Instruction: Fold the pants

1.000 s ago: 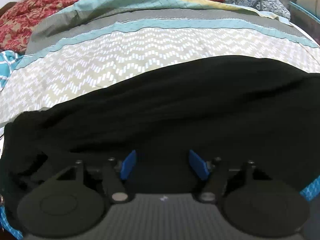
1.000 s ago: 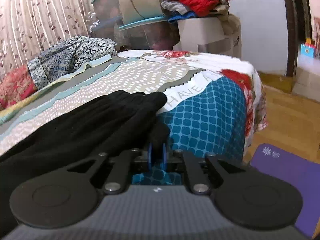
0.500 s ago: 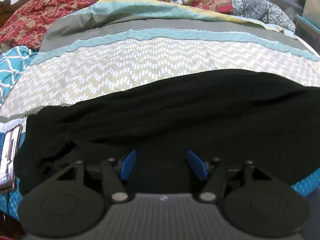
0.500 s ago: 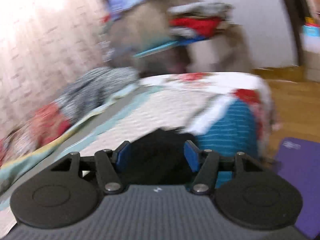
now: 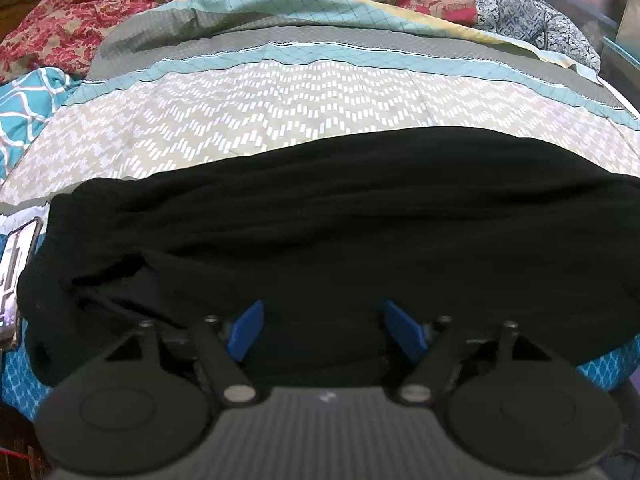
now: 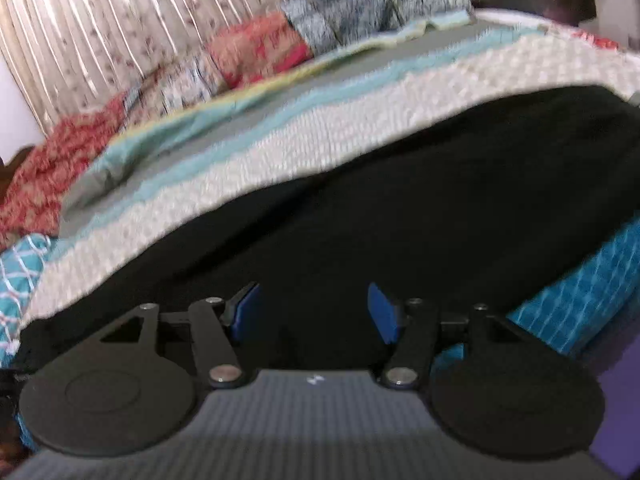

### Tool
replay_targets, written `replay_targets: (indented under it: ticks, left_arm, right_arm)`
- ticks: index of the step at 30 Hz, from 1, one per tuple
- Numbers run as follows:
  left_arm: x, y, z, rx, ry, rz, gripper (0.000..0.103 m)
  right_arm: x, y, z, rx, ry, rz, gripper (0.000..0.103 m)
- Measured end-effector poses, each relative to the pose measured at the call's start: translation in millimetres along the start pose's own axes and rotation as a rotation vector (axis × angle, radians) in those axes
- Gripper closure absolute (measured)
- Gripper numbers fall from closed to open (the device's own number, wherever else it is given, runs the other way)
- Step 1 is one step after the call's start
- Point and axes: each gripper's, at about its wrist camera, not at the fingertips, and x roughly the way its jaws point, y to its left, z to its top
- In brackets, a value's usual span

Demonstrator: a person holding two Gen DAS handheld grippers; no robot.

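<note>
I see soft black pants (image 5: 340, 216) lying rumpled across the quilted zigzag bedspread (image 5: 280, 104). My left gripper (image 5: 323, 330) is opening, blue pads clear of cloth; right gripper (image 6: 314, 314) jaws apart, empty.

No words, labels, brands or numbers can be read. A small white mark sits on each gripper body, too small to make out. The phone (image 5: 16, 276) screen at the bed's edge shows only unreadable shapes.
</note>
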Motion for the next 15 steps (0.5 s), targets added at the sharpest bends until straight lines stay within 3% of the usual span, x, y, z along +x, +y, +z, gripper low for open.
replay_targets:
  ticks: [4,10,15]
  left_arm:
    - [2,-1,-2,-0.009,0.003,-0.003,0.028]
    - [4,-2,-3,-0.01,0.012,0.007,0.026]
    - [4,-5,-2,-0.019,0.03,0.007,0.013]
  right_arm:
    - [2,-11,-5,0.062,-0.005,0.028,0.041]
    - [-2,-5,-21,0.044,-0.044,0.024,0.04]
    - [3,-2,-25,0.027,-0.071,0.014,0.039]
